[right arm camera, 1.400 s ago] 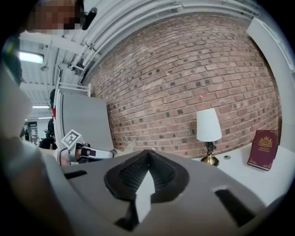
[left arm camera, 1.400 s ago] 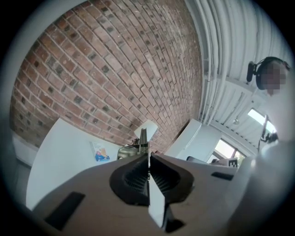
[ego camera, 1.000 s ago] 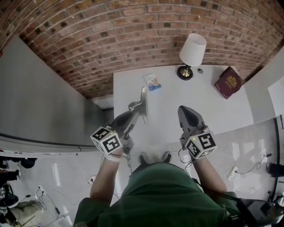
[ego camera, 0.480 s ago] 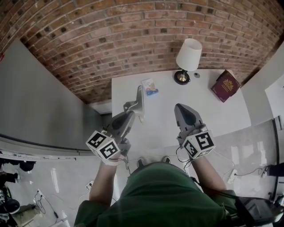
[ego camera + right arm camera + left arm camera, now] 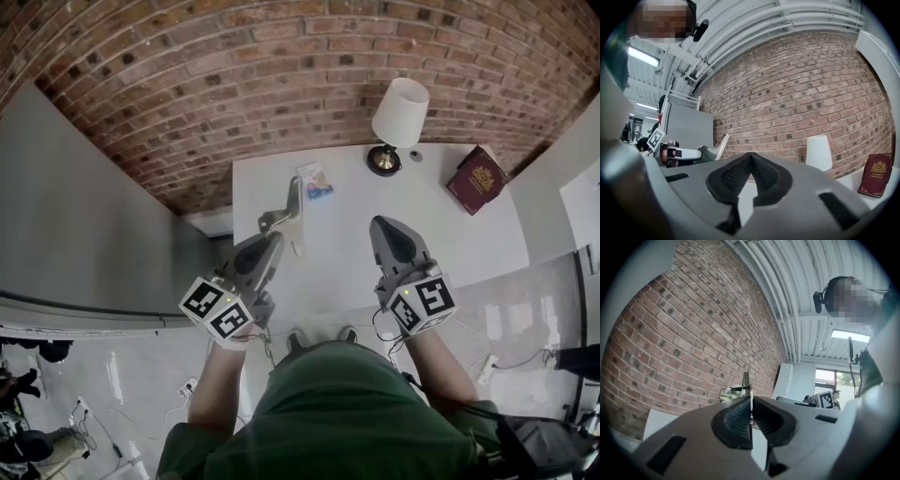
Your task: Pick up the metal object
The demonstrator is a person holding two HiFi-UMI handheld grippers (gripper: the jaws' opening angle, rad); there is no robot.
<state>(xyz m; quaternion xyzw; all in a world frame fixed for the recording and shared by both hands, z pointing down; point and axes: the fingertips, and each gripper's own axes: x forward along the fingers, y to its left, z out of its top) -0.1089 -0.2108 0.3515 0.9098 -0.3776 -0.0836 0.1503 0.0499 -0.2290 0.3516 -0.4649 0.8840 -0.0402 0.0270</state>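
The metal object is a thin flat strip with a small bracket on one side. It hangs edge-on above the left part of the white table. My left gripper is shut on its lower end. In the left gripper view the strip stands up between the closed pads, against the brick wall. My right gripper hovers over the table's middle, to the right of the strip, shut with nothing in it. From the right gripper view the strip shows at the left.
A white-shaded lamp stands at the table's back edge. A dark red book lies at the back right corner. A small printed packet lies behind the strip. The brick wall runs behind the table, and a grey partition stands to the left.
The left gripper has lifted the metal strip a little higher off the table and rolled it slightly. The right gripper has risen a little as well.
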